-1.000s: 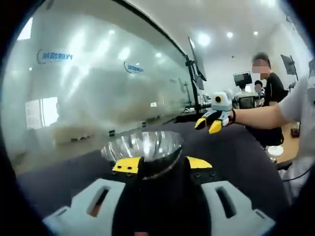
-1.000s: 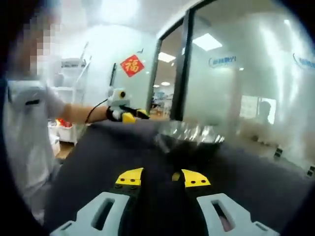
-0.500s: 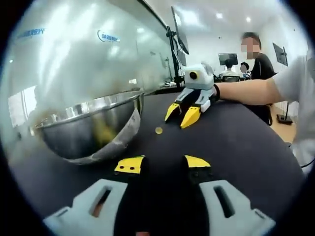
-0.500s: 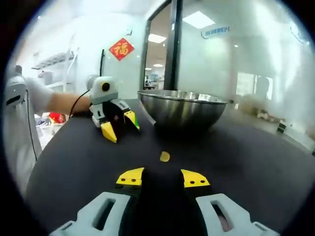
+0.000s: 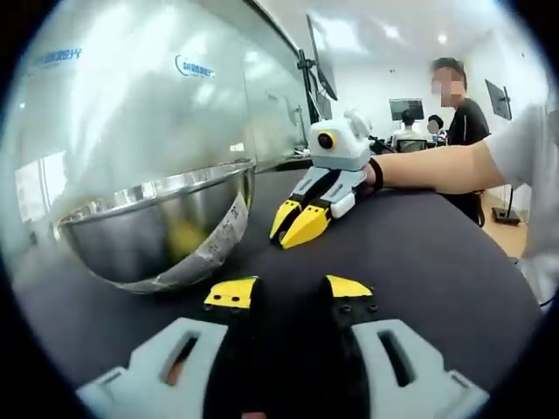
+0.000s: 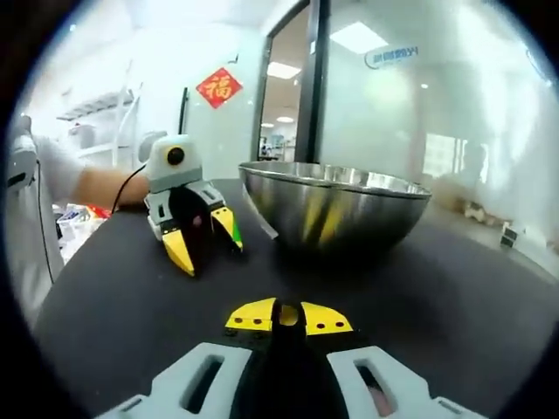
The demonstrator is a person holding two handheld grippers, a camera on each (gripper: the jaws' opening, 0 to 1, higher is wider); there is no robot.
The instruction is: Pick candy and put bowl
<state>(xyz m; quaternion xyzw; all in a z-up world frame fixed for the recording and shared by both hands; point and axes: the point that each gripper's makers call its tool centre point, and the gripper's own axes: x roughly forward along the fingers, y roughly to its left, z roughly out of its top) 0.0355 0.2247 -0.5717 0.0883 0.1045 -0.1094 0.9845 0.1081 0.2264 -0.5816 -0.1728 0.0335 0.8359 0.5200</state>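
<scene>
A steel bowl (image 5: 148, 227) (image 6: 336, 201) stands on the black table (image 5: 419, 262) (image 6: 437, 297). In the right gripper view a small yellow candy (image 6: 288, 314) sits pinched between the yellow tips of my right gripper (image 6: 288, 316), low on the table in front of the bowl. In the left gripper view the right gripper (image 5: 293, 231) comes in from the right, tips together and touching the table beside the bowl, hiding the candy. My left gripper (image 5: 288, 292) (image 6: 205, 244) stands open with nothing between its jaws, resting near the bowl.
A person's arm (image 5: 437, 166) holds the right gripper. Another person (image 5: 463, 105) stands behind the table near monitors. A frosted glass wall (image 5: 131, 105) runs behind the bowl. A red sign (image 6: 220, 87) hangs on the far wall.
The right gripper has moved forward over the candy that lay on the table and its jaws have come together on it. The left gripper has stayed put.
</scene>
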